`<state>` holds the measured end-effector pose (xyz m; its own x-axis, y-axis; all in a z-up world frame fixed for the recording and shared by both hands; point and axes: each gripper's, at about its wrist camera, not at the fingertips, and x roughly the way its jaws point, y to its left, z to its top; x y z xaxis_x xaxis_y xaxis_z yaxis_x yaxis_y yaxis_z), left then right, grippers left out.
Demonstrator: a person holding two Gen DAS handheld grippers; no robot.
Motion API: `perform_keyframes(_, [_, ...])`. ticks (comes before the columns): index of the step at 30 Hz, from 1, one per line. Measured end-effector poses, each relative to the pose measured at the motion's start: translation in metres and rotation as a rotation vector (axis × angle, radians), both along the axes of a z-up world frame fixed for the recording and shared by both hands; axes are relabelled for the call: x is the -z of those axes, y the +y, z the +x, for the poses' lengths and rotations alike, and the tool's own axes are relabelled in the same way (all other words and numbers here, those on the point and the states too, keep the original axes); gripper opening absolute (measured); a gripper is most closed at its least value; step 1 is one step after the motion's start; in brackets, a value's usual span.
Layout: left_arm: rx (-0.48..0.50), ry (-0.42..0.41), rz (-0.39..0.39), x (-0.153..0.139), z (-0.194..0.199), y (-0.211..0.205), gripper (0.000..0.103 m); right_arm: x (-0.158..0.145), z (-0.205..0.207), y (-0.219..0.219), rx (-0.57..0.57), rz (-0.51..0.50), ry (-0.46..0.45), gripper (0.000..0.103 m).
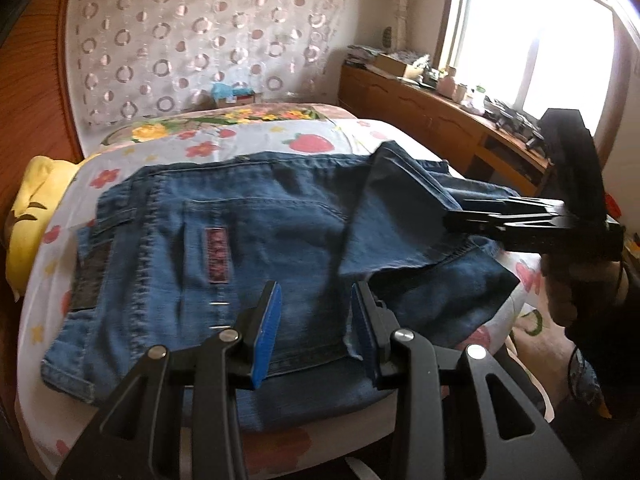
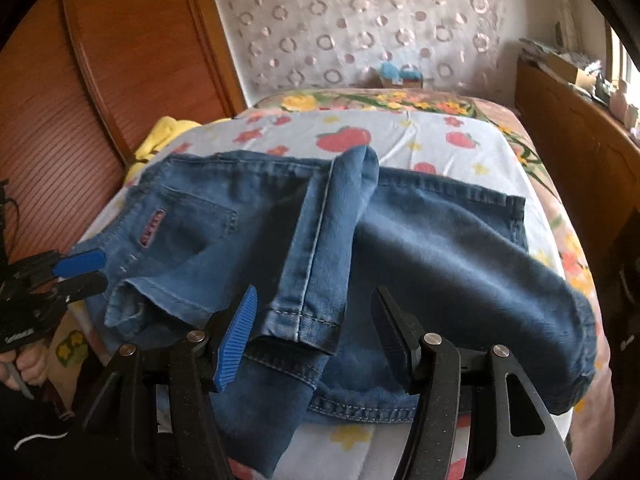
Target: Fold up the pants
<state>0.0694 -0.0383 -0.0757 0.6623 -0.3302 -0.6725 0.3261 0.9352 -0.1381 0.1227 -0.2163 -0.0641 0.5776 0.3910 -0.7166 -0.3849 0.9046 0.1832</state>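
The jeans [image 1: 224,248] lie partly folded on my bed [image 1: 256,136], waistband and back pocket toward nine o'clock, one leg doubled back over the seat so that its hem [image 2: 300,320] rests near six o'clock in the right wrist view; the sheet beneath is pale, printed with red strawberries and small yellow flowers, with a band of bolder flowers along the far edge at twelve o'clock; a yellow cloth [image 1: 36,200] is bunched at the bed's nine o'clock side, against a reddish wooden headboard [image 2: 100,80]; behind the bed hangs a white curtain [image 1: 200,40] patterned with rings; at two o'clock a wooden sideboard [image 1: 432,116] runs under a bright window [image 1: 536,40], its top cluttered with boxes and small things too blurred to name; a blue object sits at the far end of the bed, unclear what; my left gripper [image 1: 316,332] hovers over the near edge of the denim, blue pads apart, pinching nothing; my right gripper [image 2: 316,340] stands spread wide, the hem lying between its fingers but unclamped.
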Motion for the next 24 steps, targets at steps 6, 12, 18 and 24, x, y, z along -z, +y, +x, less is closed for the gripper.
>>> perform_keyframes(6, [0.05,0.021,0.003,0.004,-0.001,-0.016,0.035,0.006,0.0,0.004,-0.007,0.003,0.01,0.061])
perform_keyframes(12, [0.082,0.063,0.003,0.014,0.008,-0.028,0.035,0.006,-0.004,0.003,-0.021,0.0,-0.004,0.06])
perform_keyframes(18, [0.092,0.048,0.017,0.02,0.014,-0.034,0.024,0.004,-0.003,0.005,-0.075,0.03,0.001,0.017])
perform_keyframes(24, [0.095,-0.033,-0.007,-0.004,0.001,-0.023,0.016,-0.035,0.001,0.016,-0.122,0.068,-0.092,0.009])
